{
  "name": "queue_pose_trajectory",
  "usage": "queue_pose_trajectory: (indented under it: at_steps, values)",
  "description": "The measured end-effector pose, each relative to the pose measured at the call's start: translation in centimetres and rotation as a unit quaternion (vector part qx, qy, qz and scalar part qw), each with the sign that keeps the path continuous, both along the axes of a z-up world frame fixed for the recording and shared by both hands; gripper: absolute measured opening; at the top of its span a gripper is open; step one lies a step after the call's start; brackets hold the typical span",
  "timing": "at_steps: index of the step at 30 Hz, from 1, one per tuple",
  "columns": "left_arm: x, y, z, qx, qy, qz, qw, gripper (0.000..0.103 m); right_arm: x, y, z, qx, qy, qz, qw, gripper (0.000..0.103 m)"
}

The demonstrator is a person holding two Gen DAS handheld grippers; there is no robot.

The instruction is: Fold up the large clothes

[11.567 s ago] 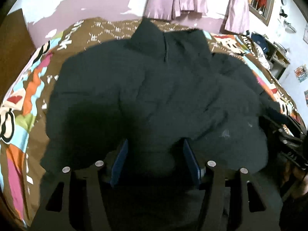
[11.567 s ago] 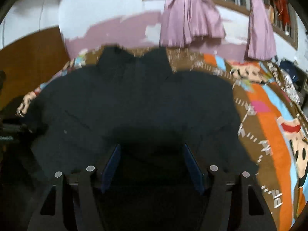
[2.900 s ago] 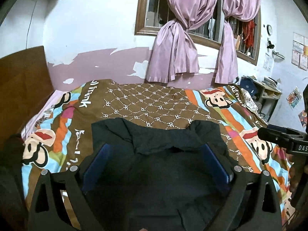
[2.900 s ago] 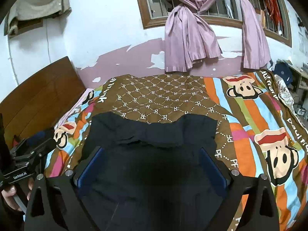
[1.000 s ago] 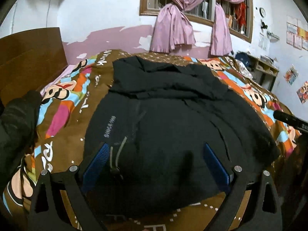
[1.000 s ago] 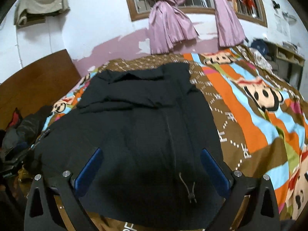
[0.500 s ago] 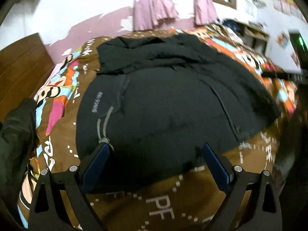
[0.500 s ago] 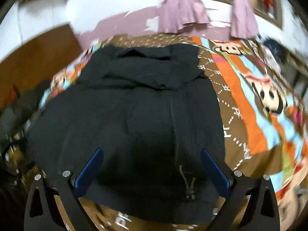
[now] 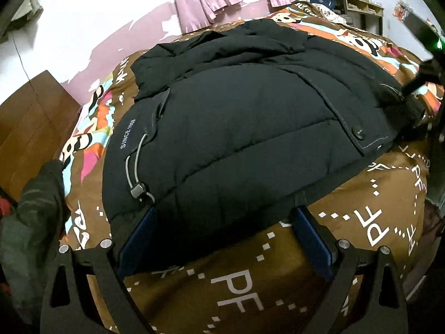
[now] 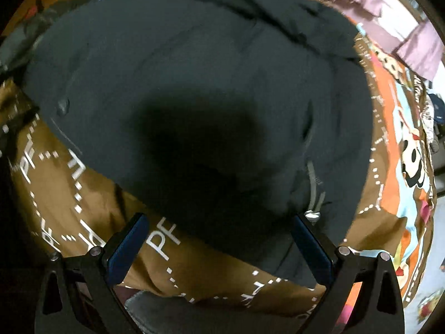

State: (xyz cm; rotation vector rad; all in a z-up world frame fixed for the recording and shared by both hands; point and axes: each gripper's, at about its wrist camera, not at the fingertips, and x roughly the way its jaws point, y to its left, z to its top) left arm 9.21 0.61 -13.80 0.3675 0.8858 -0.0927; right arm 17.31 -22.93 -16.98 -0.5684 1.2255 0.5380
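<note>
A wide bed under a brown bedspread, printed with white letters and bright cartoon stripes, fills both views. On it lies the black padded jacket, spread over the middle of the bed with its collar end toward the far wall and its hem toward the near edge. In the right wrist view the same jacket takes up most of the picture, blurred and dark at its centre.

Pink curtains hang on the far wall, and a wooden headboard stands at the left. A dark heap of other clothing sits at the near left edge of the bed.

The left gripper is spread wide at the jacket's near hem, and the hem lies between its blue pads; whether the pads touch the fabric cannot be told. The right gripper is likewise wide apart, holding nothing, with the hem and a strip of bedspread between its fingers.

On the jacket's left side a grey drawcord loops down to a toggle, beside small white lettering. A dark snap button sits on the front flap at the right.
</note>
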Motion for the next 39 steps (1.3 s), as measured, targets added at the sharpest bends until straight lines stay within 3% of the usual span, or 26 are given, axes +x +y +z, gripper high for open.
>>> queue_pose_trajectory:
  at_steps: [3, 11, 20, 22, 23, 24, 25, 27, 33, 39]
  values:
    - [-0.1, 0.1, 0.1, -0.007, 0.002, 0.002, 1.0, 0.095, 0.0, 0.5, -1.5, -0.03, 0.003, 0.0, 1.0, 0.102]
    - [0.0, 0.5, 0.8, -0.032, 0.012, 0.012, 0.9993, 0.095, -0.9, 0.2, -1.9, -0.061, -0.046, -0.004, 0.997, 0.103]
    - [-0.4, 0.1, 0.9, -0.034, 0.008, 0.013, 0.9993, 0.095, -1.2, -0.8, 0.7, -0.064, -0.148, -0.033, 0.986, 0.099]
    - [-0.5, 0.2, 1.0, -0.037, 0.008, 0.012, 0.9992, 0.095, -1.2, -0.9, 1.5, -0.049, -0.163, -0.036, 0.985, 0.091]
    - [-0.5, 0.2, 1.1, -0.041, 0.008, 0.012, 0.999, 0.095, -1.1, -0.6, 1.9, -0.043, -0.165, -0.035, 0.985, 0.081]
    - [-0.5, 0.3, 1.2, -0.048, 0.008, 0.01, 0.9987, 0.095, -1.1, -0.7, 2.2, -0.033, -0.169, -0.033, 0.985, 0.067]
    - [-0.5, 0.5, 1.5, -0.062, 0.008, 0.009, 0.998, 0.095, -1.2, -0.8, 2.6, -0.018, -0.166, -0.026, 0.986, 0.06]
    - [-0.4, 0.9, 1.9, -0.088, 0.009, 0.009, 0.9961, 0.095, -0.8, -0.5, 3.3, 0.014, -0.153, -0.014, 0.988, 0.028]
    - [-0.6, 0.8, 2.8, -0.114, 0.009, 0.0, 0.9934, 0.095, -0.5, -0.4, 6.3, 0.102, -0.18, -0.04, 0.978, 0.017]
    - [-0.9, -0.1, 2.5, -0.085, 0.003, -0.011, 0.9963, 0.095, 0.3, -0.6, 8.5, 0.175, -0.195, -0.078, 0.962, 0.016]
